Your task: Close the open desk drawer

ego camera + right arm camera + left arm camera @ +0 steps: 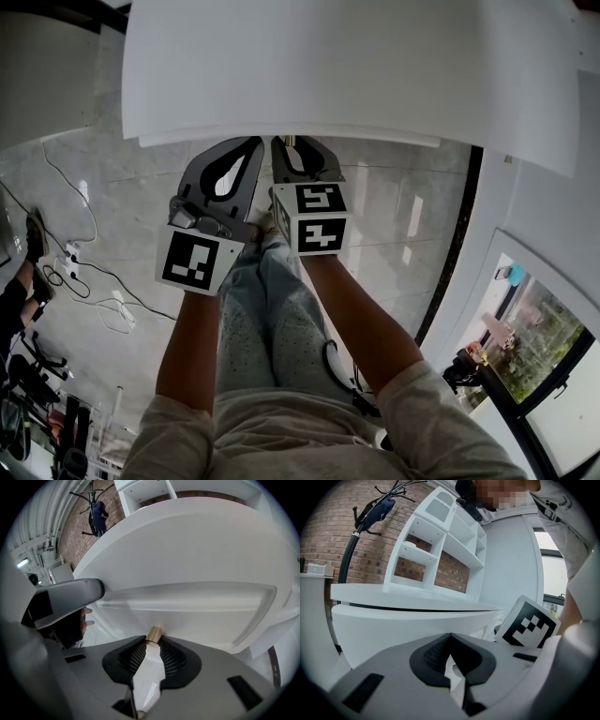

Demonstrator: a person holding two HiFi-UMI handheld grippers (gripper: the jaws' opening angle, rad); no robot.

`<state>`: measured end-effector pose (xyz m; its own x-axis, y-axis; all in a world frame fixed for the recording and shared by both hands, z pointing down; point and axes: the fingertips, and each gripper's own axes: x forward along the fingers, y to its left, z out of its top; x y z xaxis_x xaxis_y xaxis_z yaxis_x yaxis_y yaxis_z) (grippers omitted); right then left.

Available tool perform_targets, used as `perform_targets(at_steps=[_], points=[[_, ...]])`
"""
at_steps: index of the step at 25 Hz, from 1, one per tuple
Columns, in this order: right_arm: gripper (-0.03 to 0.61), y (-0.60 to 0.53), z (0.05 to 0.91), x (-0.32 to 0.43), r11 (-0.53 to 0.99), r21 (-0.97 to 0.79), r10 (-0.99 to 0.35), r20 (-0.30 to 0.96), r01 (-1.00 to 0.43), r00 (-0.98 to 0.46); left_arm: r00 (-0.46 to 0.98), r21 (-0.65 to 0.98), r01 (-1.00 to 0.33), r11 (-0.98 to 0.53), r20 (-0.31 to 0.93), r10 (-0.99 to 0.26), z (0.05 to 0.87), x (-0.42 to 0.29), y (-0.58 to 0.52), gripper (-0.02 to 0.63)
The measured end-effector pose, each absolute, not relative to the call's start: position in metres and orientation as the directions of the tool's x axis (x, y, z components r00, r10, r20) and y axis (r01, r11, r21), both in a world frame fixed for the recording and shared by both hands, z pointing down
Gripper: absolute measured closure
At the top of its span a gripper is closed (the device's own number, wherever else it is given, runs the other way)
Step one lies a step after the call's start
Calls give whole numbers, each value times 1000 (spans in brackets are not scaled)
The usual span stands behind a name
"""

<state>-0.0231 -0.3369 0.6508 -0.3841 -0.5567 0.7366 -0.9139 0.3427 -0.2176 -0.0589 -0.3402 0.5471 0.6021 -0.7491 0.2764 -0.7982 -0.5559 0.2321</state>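
Observation:
Seen from above in the head view, the white desk top [356,66] covers the tips of both grippers, and no drawer sticks out past its edge. In the right gripper view a small brass knob [154,633] stands out from the white drawer front [201,616] under the desk top. My right gripper [153,640] has this knob between its fingertips; the jaws flank it closely without clearly squeezing it. My left gripper [450,638] hangs just left of the right one [298,142], facing the desk's edge, shut with nothing in it [249,142].
A white shelf unit [440,541] stands on the desk against a brick wall, with a black coat stand [375,508] to its left. Cables and a power strip [80,267] lie on the tiled floor at left. The person's legs [272,319] are below the grippers.

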Motion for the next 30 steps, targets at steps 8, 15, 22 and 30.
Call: perform_targets(at_steps=[8,15,22,30], points=[[489,-329,611,-13,391,-135,-625,687,-910,-370,594,204,-804,-559,316,-739,558,-62,-332,595],[489,-316,554,-4,396,-94,-707,603,-913,-369,556,220,-831,-511,333,-762,539,-79,-324,595],[489,-295,502,13,360,-86,-763,546,-929,-346,566,184,-824,-536,320,-760,488,-78,-297,595],[501,-279,427,33,344,-65,-820,466,-937,-333,562,154,-826,-542,293,-773,425,-70,-272,595]])
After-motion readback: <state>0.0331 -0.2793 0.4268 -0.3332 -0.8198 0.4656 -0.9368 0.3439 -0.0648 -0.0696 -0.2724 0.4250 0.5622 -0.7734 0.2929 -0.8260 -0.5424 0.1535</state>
